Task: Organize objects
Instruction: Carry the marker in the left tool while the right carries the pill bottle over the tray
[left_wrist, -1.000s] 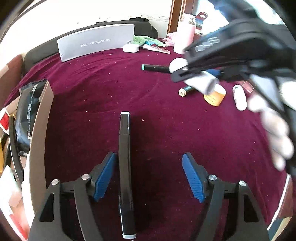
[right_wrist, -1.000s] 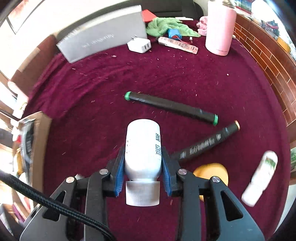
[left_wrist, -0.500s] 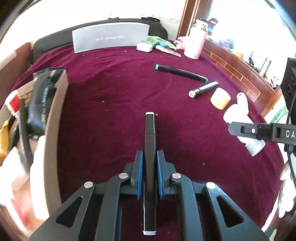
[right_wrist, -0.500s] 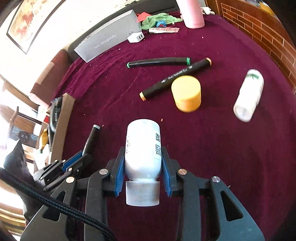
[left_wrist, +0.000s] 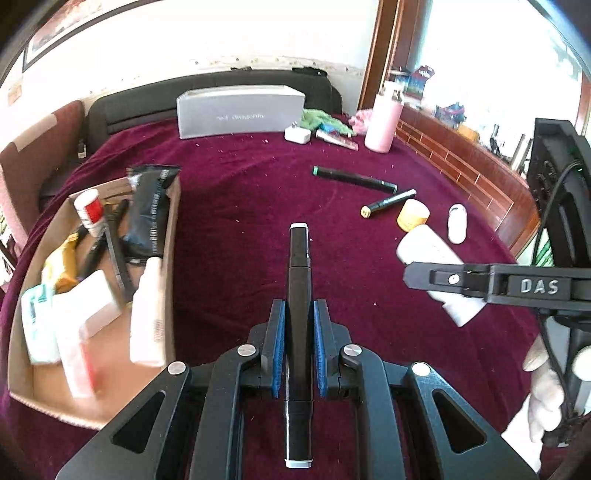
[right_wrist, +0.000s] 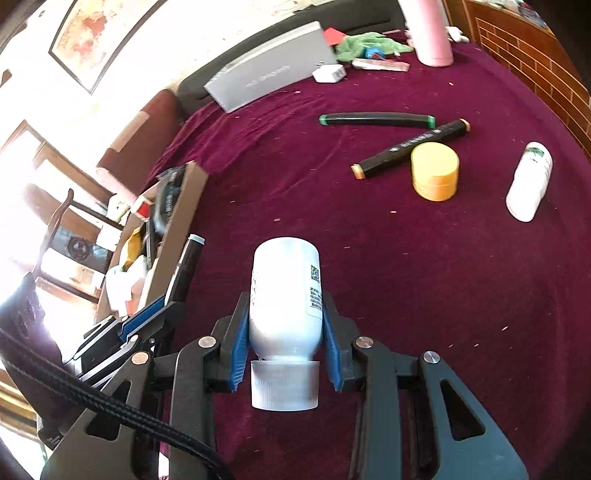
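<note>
My left gripper (left_wrist: 298, 306) is shut on a black marker (left_wrist: 298, 280) with white ends, held above the maroon cloth just right of the cardboard box (left_wrist: 171, 236). My right gripper (right_wrist: 283, 306) is shut on a white bottle (right_wrist: 284, 291), cap toward the camera; it shows at the right in the left wrist view (left_wrist: 432, 254). The left gripper with its marker (right_wrist: 188, 266) shows beside the box (right_wrist: 184, 206) in the right wrist view. On the cloth lie a green-capped marker (right_wrist: 376, 120), an orange-capped marker (right_wrist: 410, 147), a yellow jar (right_wrist: 436, 175) and a small white bottle (right_wrist: 530, 181).
The box holds several items: a black pouch (left_wrist: 147, 218), white tubes and packets. At the back stand a grey box (left_wrist: 240, 110), a white charger (left_wrist: 297, 134), a green cloth (left_wrist: 321, 120) and a pink bottle (left_wrist: 382, 125). A wooden edge (left_wrist: 480, 173) borders the right.
My left gripper closed on the black marker and lifted it toward the box. My right gripper, still holding the white bottle, moved left and back toward the box.
</note>
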